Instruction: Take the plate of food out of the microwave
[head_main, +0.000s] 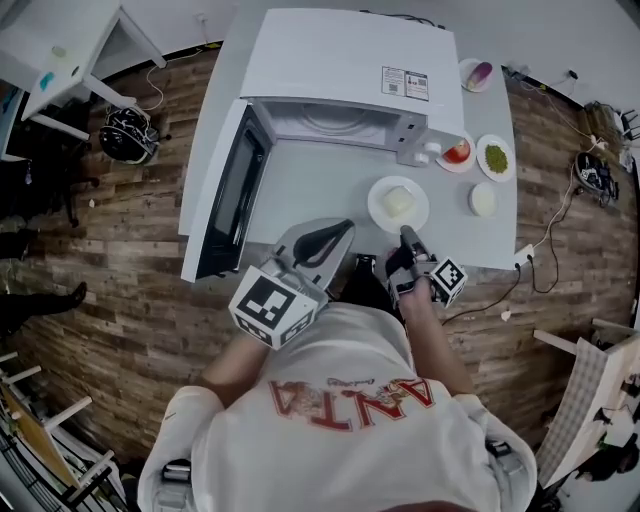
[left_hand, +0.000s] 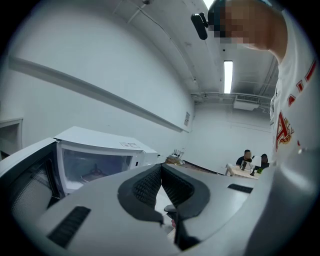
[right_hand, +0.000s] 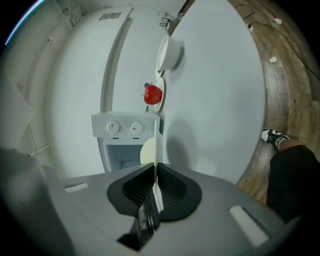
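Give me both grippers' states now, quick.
Left gripper: closed, empty.
Right gripper: closed on the plate rim.

Wood plank floor (head_main: 120, 260) is running all around a pale grey desk (head_main: 300, 190). White side table (head_main: 60, 50) is standing at the far left. Plain white walls (left_hand: 100, 60) are enclosing the room, ceiling strip light (left_hand: 228, 76) is glowing.

The microwave (head_main: 345, 70) hides most of its cavity
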